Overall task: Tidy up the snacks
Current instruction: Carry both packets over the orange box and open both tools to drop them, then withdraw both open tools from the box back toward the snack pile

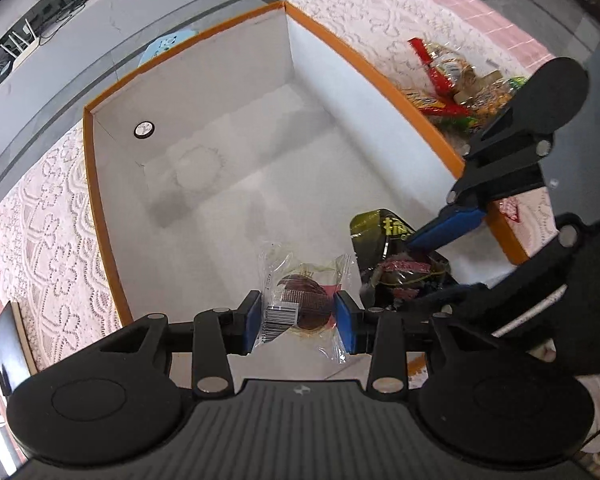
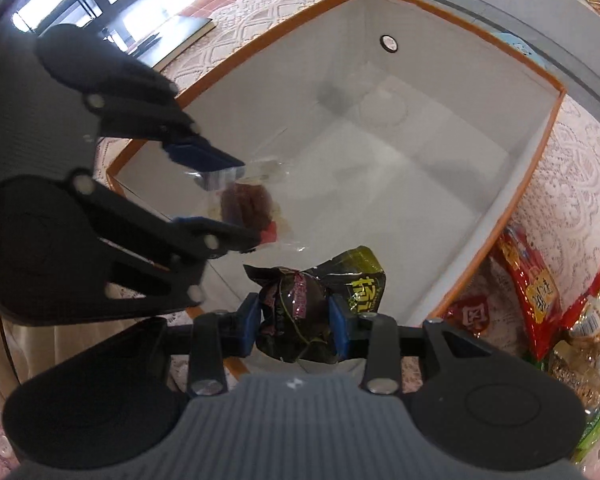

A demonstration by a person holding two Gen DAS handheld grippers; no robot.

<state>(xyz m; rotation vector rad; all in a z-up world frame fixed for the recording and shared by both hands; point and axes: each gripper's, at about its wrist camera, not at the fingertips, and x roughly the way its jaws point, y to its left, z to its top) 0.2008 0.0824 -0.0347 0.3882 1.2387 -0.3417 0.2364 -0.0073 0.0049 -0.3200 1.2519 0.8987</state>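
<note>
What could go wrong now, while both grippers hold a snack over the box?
The left gripper pinches the clear-wrapped snack partly by its slippery film, so it may slip. The right gripper with the dark packet is very close, so the two may bump. Both hang near the box's orange rim, so a snack might land outside.

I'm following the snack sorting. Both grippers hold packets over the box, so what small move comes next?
Probably open the left gripper and drop its clear-wrapped cake: it hangs inside the orange-rimmed box, above bare white floor, clear of the right gripper and its dark packet.
</note>
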